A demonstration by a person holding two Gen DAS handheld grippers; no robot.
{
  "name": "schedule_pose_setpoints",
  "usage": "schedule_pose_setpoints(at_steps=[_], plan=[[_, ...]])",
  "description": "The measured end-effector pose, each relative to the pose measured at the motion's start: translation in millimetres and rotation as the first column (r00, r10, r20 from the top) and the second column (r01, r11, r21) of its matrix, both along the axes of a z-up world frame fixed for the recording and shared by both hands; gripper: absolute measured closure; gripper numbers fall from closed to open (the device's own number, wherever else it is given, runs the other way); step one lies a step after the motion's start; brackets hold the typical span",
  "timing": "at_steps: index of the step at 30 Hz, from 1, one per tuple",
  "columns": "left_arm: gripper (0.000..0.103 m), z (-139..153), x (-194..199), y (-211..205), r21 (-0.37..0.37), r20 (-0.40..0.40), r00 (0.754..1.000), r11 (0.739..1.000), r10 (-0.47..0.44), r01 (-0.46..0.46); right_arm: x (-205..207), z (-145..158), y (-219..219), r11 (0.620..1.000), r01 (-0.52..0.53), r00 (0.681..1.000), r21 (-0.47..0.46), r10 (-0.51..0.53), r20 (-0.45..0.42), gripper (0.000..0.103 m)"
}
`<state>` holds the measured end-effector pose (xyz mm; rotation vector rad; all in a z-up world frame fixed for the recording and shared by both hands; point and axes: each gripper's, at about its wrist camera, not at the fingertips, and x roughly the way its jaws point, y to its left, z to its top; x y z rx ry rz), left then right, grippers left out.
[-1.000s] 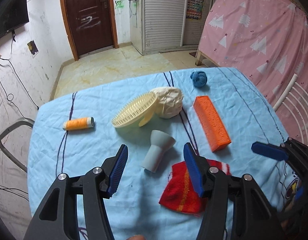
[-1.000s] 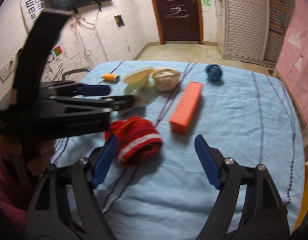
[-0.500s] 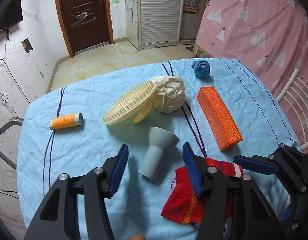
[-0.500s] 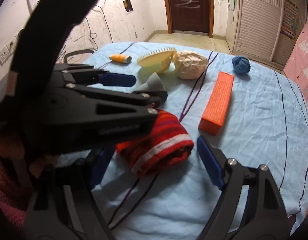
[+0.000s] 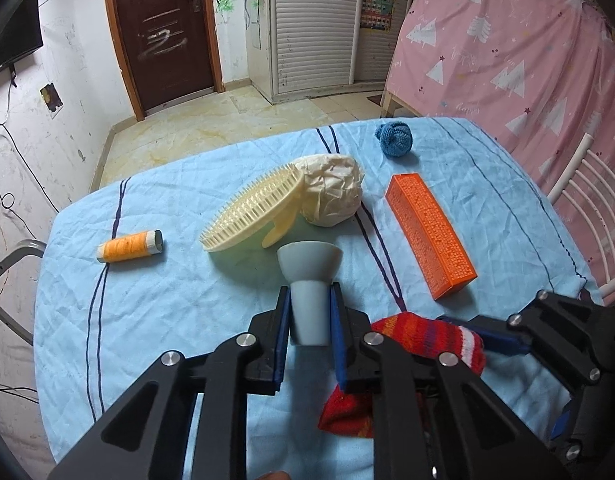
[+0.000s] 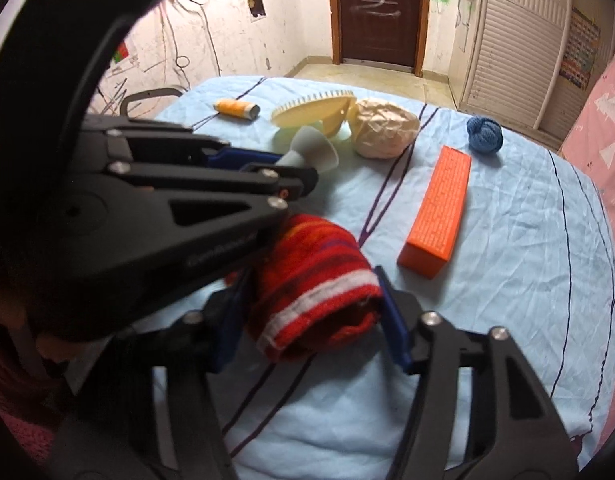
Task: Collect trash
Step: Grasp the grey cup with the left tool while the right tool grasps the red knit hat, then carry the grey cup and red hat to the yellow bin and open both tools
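Note:
On the light blue tablecloth (image 5: 147, 320) a grey funnel-shaped cup (image 5: 309, 276) lies on its side. My left gripper (image 5: 309, 292) is closing, and its blue pads press on the cup's narrow stem. To its right, my right gripper (image 6: 311, 280) is closing on a red striped knitted sock (image 6: 315, 276), with its pads against both sides of the bundle. A crumpled cream paper ball (image 5: 333, 190) sits further back, touching a cream plastic brush (image 5: 253, 210). The left gripper's frame hides part of the sock in the right wrist view.
An orange thread spool (image 5: 127, 246) lies at the left, a long orange box (image 5: 429, 226) at the right and a blue yarn ball (image 5: 395, 138) at the far edge. A white chair (image 5: 587, 208) stands at the table's right, a grey chair frame (image 5: 3, 272) at its left.
The left jaws have closed from wide apart onto the grey cup's stem. The right gripper moved in over the red sock and its jaws narrowed around it.

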<state>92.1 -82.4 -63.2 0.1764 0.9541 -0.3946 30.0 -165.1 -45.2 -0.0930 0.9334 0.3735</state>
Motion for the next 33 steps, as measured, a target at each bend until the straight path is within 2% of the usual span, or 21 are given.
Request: schedule_pose_setpoints(at_steps=[7, 20, 26, 33], plan=[[0.093, 16.5, -9.9, 6.2, -0.019, 0.031, 0.999, 1.0, 0.009, -0.008, -5.5, 5.7, -11.1, 0.999, 0.017, 1.0, 0.041, -0.017, 0.011, 0.069], [0.093, 52.3, -35.2, -5.9, -0.023, 0.106, 0.994, 1.0, -0.005, 0.008, -25.6, 26.1, -60.6, 0.986, 0.105, 0.99, 0.129, -0.115, 0.078, 0.069], [0.093, 63.5, -47.8, -30.7, -0.005, 0.133, 0.99, 0.999, -0.04, 0.041, -37.6, 32.1, -96.3, 0.971, 0.166, 0.977, 0.17, -0.186, 0.108, 0.069], [0.093, 74.6, -66.2, -77.9, 0.022, 0.16, 0.981, 0.994, -0.109, 0.106, -59.2, 38.7, -159.1, 0.932, 0.278, 0.941, 0.232, -0.313, 0.128, 0.069]])
